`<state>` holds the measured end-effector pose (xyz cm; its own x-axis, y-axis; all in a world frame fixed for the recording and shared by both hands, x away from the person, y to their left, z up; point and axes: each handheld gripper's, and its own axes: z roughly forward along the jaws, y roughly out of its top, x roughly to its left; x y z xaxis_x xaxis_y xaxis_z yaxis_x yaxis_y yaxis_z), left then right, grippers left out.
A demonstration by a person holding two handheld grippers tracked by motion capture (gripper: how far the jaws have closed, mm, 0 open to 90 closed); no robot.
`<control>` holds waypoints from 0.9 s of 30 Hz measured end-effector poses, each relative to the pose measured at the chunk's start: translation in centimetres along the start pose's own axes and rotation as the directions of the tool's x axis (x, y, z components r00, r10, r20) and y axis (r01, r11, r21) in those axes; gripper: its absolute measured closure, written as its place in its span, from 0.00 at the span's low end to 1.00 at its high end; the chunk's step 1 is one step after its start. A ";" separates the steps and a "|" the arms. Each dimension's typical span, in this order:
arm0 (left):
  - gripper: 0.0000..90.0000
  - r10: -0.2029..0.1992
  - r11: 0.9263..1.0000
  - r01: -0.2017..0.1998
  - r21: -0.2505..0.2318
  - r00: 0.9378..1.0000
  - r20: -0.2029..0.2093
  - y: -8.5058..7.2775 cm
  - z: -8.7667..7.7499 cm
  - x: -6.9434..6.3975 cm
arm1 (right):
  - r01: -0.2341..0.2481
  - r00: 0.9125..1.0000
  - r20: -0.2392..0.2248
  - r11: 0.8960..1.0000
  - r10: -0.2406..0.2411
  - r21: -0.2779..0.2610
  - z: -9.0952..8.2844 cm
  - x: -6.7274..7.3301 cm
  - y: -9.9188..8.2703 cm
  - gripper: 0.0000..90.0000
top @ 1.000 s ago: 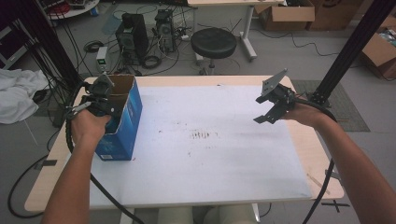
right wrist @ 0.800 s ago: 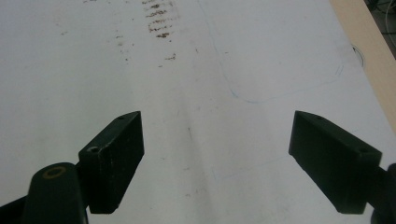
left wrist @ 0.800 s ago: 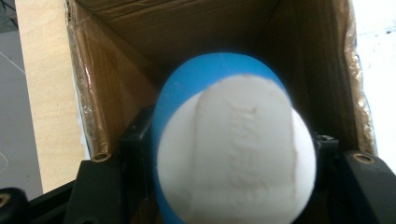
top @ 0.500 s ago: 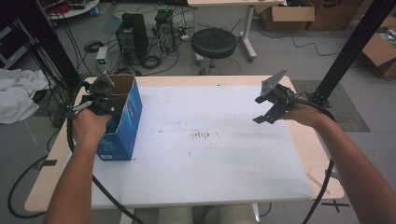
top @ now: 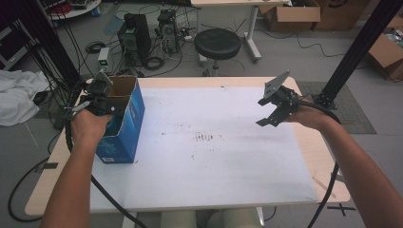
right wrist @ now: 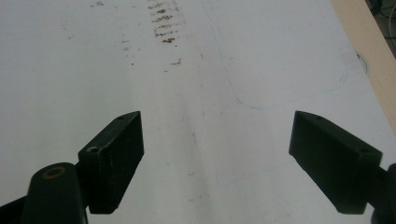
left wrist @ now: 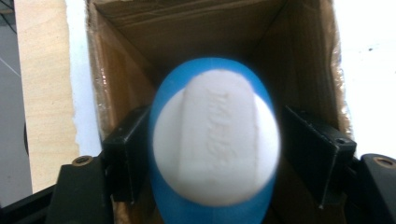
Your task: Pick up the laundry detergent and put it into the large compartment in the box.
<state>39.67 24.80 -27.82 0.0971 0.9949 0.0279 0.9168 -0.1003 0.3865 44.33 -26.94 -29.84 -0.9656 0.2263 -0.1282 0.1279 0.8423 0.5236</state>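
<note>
The left gripper [top: 102,102] hangs over the open top of a blue cardboard box [top: 124,130] that stands upright near the left edge of the counter [top: 214,180], and the left gripper view looks straight down into the box's brown inside. Between its fingers [left wrist: 126,149] sits a blue object with a white oval face [left wrist: 215,140] — raised lettering runs along a bar across that face, but it is too blurred to read. The fingers have just been opening: the one at the left of the view lies against or very close to the blue side, while a gap shows between the other finger and the object, so the pads no longer press on it from both sides. Whether the object rests on anything inside the box cannot be told. The outer wall of the box bears some pale print low down in the high view, too small to make out. The right gripper [top: 274,111] is held above the right part of the counter, well apart from the box, its fingers [right wrist: 112,154] spread wide with nothing between them — only the white counter sheet below, marked with a patch of dark smudged strokes [right wrist: 163,21] and a faint blue pen outline [right wrist: 280,100]. The bare wooden edge of the counter shows at the far side in the right gripper view.
</note>
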 end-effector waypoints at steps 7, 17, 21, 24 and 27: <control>0.31 -0.001 1.000 0.001 -0.008 1.000 0.001 0.1 -0.9 0.0 | 0.001 1.000 0.002 1.000 -0.001 -0.002 -0.2 0.1 0.0 0.20; 0.30 0.011 1.000 -0.012 -0.026 1.000 -0.024 0.4 -2.6 -0.1 | 0.001 1.000 0.010 1.000 -0.001 -0.011 -0.6 0.2 0.0 0.20; 0.29 0.023 0.999 -0.023 -0.034 0.999 -0.028 0.5 -3.3 -0.4 | 0.001 1.000 0.011 1.000 -0.001 -0.011 -0.8 0.3 0.0 0.19; 0.27 0.038 0.998 -0.040 -0.040 0.999 -0.029 0.6 -3.9 -0.7 | 0.001 1.000 0.013 1.000 -0.001 -0.012 -0.8 0.4 0.0 0.19; 0.26 0.047 0.998 -0.049 -0.047 0.998 -0.033 0.7 -4.2 -1.0 | 0.004 1.000 0.013 1.000 -0.004 -0.013 -0.9 0.5 0.0 0.19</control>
<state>38.58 23.76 -23.70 0.1277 0.9888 0.0766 0.8919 -0.1483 0.4272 43.70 -27.25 -29.14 -0.9629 0.2296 -0.1416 0.1211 0.8369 0.5337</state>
